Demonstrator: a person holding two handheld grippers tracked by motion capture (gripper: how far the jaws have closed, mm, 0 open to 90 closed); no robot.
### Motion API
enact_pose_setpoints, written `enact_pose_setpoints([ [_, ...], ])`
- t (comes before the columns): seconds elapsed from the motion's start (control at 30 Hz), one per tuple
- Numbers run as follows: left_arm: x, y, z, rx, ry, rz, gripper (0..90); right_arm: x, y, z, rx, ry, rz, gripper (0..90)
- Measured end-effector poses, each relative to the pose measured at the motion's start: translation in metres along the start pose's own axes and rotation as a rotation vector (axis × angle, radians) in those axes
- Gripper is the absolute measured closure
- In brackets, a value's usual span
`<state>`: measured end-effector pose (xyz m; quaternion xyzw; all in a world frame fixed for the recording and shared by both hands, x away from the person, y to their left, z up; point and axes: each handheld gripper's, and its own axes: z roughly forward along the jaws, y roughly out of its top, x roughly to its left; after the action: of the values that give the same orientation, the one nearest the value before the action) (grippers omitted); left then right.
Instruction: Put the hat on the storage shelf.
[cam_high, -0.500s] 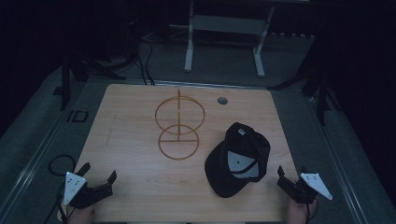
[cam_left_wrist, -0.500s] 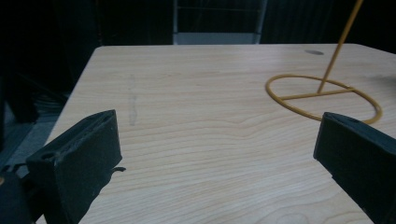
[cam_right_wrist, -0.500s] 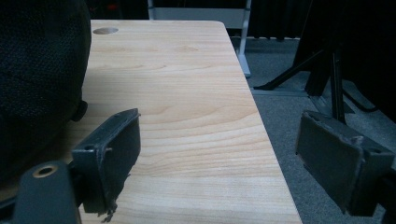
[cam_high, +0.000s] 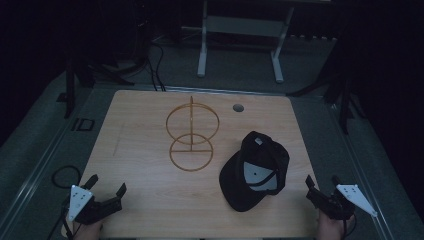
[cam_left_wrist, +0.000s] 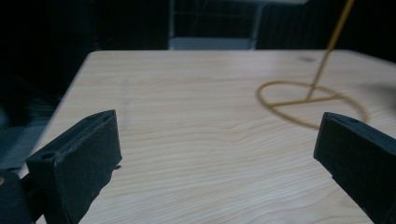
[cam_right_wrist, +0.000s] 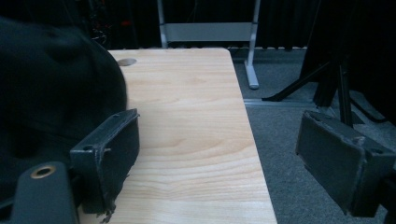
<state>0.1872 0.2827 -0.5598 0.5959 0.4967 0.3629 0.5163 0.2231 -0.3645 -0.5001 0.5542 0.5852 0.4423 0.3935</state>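
Nothing much has shifted since half a second ago: both grippers sit at the near edge as before, and the black fabric baseball cap (cam_high: 256, 170) lies where it lay. The left gripper (cam_high: 106, 192) rests at about seven o'clock on the light wooden table (cam_high: 140, 150), its jaws spread wide with bare tabletop between them. The right gripper (cam_high: 320, 187) sits at about five o'clock, jaws likewise spread and empty, straddling the table's right edge.

The cap lies upside down at roughly four o'clock, just beside the right gripper, its pale grey lining and a strap showing inside the crown, its brim pointing toward the near edge. It looks soft and floppy. In the right gripper view its dark crown (cam_right_wrist: 51, 84) looms just left of the left-hand jaw.

Toward the table's centre stands a thin golden wire stand (cam_high: 191, 135), a flat ring base with an upright hoop on a slim post, well apart from both grippers.

Likely risks: a one-sided pinch on the limp crown could let the cap fold or slip, and carrying it over carelessly could knock the light stand over.
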Motion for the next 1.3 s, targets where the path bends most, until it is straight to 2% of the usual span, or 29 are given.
enact_pose_setpoints([
  [0.1, -0.001, 0.001, -0.001, -0.014, -0.008, -0.013, 1.0, 0.004, 0.01, -0.007, 0.005, 0.013, -0.012, 13.3],
  [0.13, -0.001, 0.001, -0.001, -0.017, -0.009, -0.016, 1.0, 0.008, 0.02, -0.014, 0.004, 0.041, -0.018, 13.1],
  [0.23, -0.001, 0.001, -0.002, -0.019, -0.01, -0.026, 1.0, 0.015, 0.03, -0.021, -0.007, 0.057, -0.029, 13.1],
  [0.33, -0.001, 0.0, -0.001, -0.01, -0.013, -0.039, 1.0, 0.026, 0.044, -0.03, -0.007, 0.107, -0.017, 13.1],
  [0.4, -0.001, 0.0, -0.001, -0.004, -0.015, -0.038, 1.0, 0.035, 0.052, -0.035, -0.014, 0.15, -0.015, 13.0],
  [0.47, -0.002, 0.0, 0.0, 0.003, -0.011, -0.029, 1.0, 0.053, 0.061, -0.042, -0.037, 0.183, -0.043, 11.5],
  [0.5, -0.002, 0.0, 0.0, 0.004, -0.01, -0.026, 1.0, 0.053, 0.061, -0.042, -0.037, 0.183, -0.043, 11.5],
  [0.53, -0.003, 0.0, 0.0, 0.01, -0.011, -0.018, 1.0, 0.066, 0.066, -0.043, -0.051, 0.229, -0.065, 10.9],
  [0.6, -0.003, 0.0, 0.001, 0.014, -0.012, -0.013, 1.0, 0.072, 0.066, -0.043, -0.048, 0.233, -0.075, 10.6],
  [0.63, -0.004, 0.0, 0.001, 0.014, -0.012, -0.012, 1.0, 0.085, 0.066, -0.037, -0.031, 0.249, -0.088, 10.5],
  [0.7, -0.004, 0.0, 0.001, 0.014, -0.014, -0.01, 1.0, 0.089, 0.065, -0.034, -0.019, 0.25, -0.093, 10.5],
  [0.87, -0.003, 0.0, 0.001, 0.013, -0.015, -0.017, 1.0, 0.104, 0.054, -0.009, 0.049, 0.238, -0.082, 10.6],
  [0.93, -0.003, 0.0, 0.001, 0.016, -0.015, -0.019, 1.0, 0.107, 0.048, 0.006, 0.097, 0.201, -0.095, 11.5],
  [1.0, -0.003, 0.0, 0.001, 0.016, -0.018, -0.021, 1.0, 0.107, 0.046, 0.009, 0.108, 0.191, -0.09, 13.7],
  [1.03, -0.003, 0.0, 0.002, 0.016, -0.017, -0.02, 1.0, 0.106, 0.044, 0.012, 0.107, 0.17, -0.087, 13.7],
  [1.17, -0.004, 0.0, 0.003, 0.018, -0.021, -0.02, 1.0, 0.104, 0.039, 0.025, 0.16, 0.142, -0.067, 13.7],
  [1.2, -0.004, 0.0, 0.003, 0.019, -0.023, -0.022, 1.0, 0.102, 0.038, 0.029, 0.179, 0.151, -0.056, 14.2],
  [1.27, -0.004, 0.0, 0.002, 0.02, -0.022, -0.021, 1.0, 0.101, 0.036, 0.033, 0.201, 0.155, -0.046, 21.1],
  [1.3, -0.004, 0.0, 0.002, 0.02, -0.023, -0.021, 1.0, 0.099, 0.035, 0.037, 0.22, 0.163, -0.04, 31.5],
])
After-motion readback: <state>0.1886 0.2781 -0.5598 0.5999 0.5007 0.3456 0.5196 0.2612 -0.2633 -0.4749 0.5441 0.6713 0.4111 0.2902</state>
